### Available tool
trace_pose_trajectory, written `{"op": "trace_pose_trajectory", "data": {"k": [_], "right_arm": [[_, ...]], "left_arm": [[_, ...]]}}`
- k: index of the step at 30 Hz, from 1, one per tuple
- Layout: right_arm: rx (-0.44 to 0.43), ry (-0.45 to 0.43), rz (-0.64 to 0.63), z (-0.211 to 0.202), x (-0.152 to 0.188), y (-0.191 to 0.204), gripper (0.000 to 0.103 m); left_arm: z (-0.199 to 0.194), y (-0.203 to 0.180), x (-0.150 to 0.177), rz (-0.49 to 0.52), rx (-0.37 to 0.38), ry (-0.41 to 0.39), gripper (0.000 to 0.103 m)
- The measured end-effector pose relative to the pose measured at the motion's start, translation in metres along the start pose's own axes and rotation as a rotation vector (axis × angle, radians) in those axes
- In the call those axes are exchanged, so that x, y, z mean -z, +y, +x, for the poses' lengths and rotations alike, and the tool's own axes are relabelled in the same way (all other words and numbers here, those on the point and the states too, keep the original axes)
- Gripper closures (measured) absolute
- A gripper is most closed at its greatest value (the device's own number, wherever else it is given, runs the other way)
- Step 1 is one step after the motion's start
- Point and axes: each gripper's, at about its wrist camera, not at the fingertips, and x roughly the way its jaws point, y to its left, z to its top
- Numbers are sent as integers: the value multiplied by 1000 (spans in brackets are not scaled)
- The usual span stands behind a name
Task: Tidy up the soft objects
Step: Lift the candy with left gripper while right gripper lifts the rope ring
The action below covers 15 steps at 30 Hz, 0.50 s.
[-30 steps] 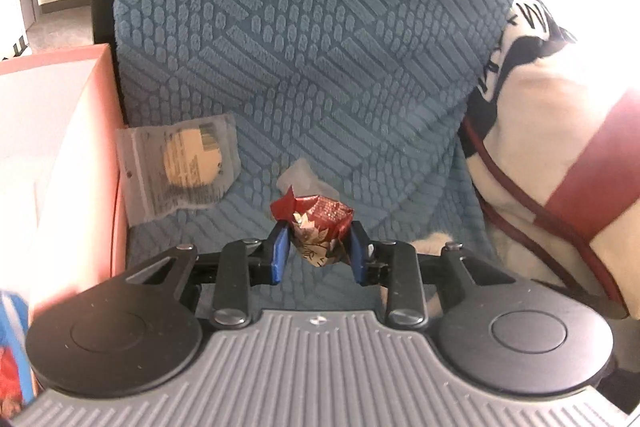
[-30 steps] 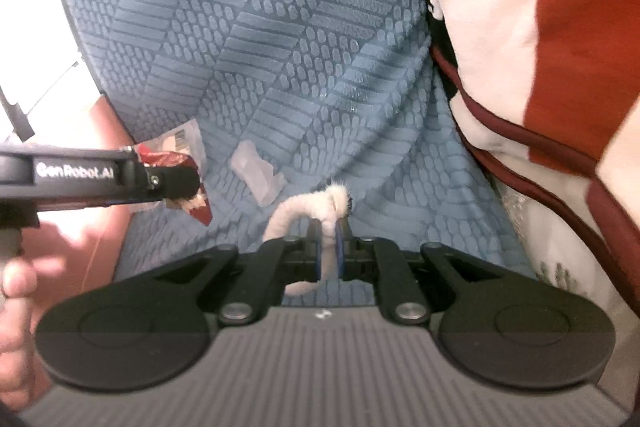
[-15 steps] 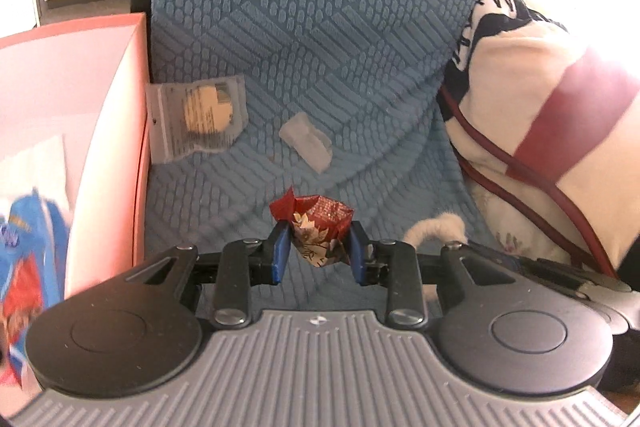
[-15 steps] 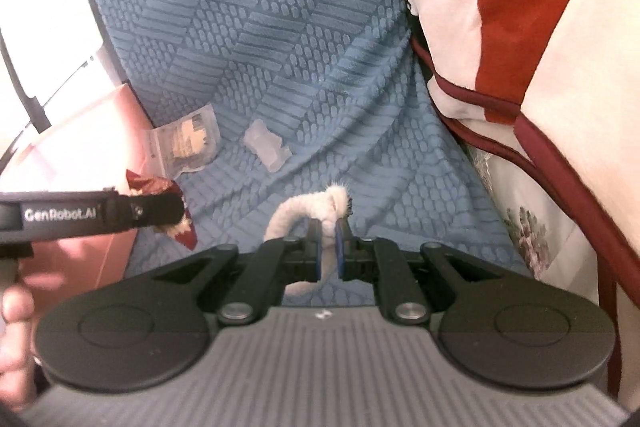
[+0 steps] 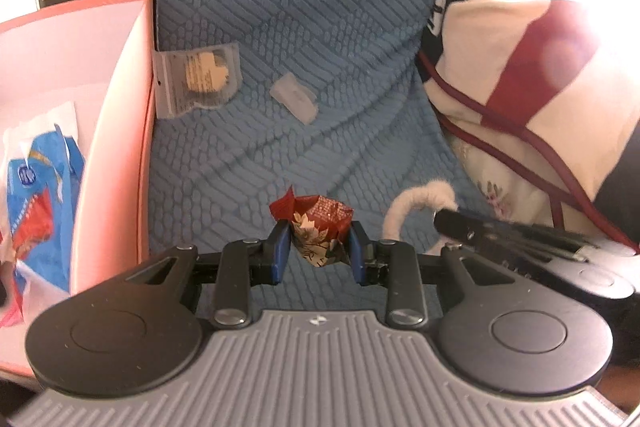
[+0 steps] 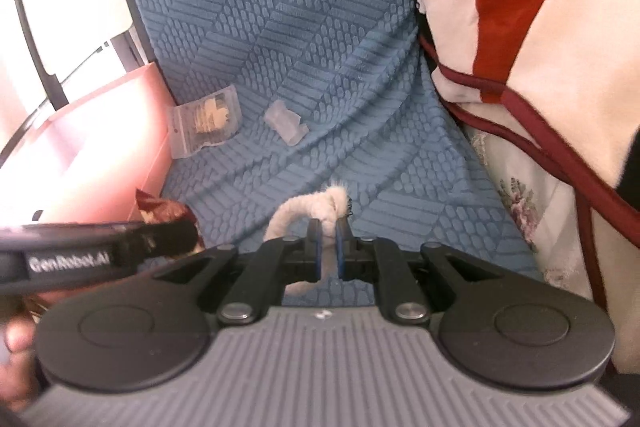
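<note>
Blue textured cover (image 5: 304,27), embossed in hatch and scale patterns, draped over a seat and filling the centre of both views. Cream and red blanket (image 5: 532,67) with dark red piping heaped at 2 to 3 o'clock, edge resting on the blue cover. Pink box (image 5: 120,131) at 9 o'clock, side wall hard against the cover; blue and red printed packet (image 5: 40,203) lying inside. Clear zip bag (image 5: 198,79) holding a pale round item at 11 o'clock, flat on the cover, one edge touching the box wall. Small translucent wrapper (image 5: 294,99) just beside the bag, toward 12 o'clock, apart from it.

Left tongs (image 5: 318,247) clamped on a crumpled red and floral wrapper (image 5: 316,227), pads pressed on both sides, held above the cover. Same left tongs (image 6: 172,235) entering the right wrist view from 9 o'clock, lettering legible on the arm, red wrapper showing at the tip near the box wall.

Right tongs (image 6: 329,247) nearly together, pinched on a white fuzzy loop (image 6: 312,211), most likely a fluffy hair tie, arching out toward 11 o'clock. Loop also seen in the left wrist view at 4 o'clock, at the tip of the right tongs. Fingers of a hand (image 6: 16,339) blurred at 8 o'clock.
</note>
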Motion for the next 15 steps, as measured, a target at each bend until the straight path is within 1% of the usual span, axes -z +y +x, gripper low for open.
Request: {"op": "trace_pose_trajectory", "data": {"k": [6, 11, 13, 15], "right_arm": [[-1, -17, -19, -18, 3, 1, 92], [-6, -28, -27, -29, 4, 3, 92], [-7, -23, -38, -32, 7, 6, 92], [-14, -12, -44, -34, 10, 8, 92]], "left_arm": [[-6, -1, 10, -7, 11, 17, 68], [-20, 0, 15, -15, 9, 16, 68], [-28, 0, 16, -16, 17, 13, 68], [-35, 1, 16, -41, 30, 10, 68]]}}
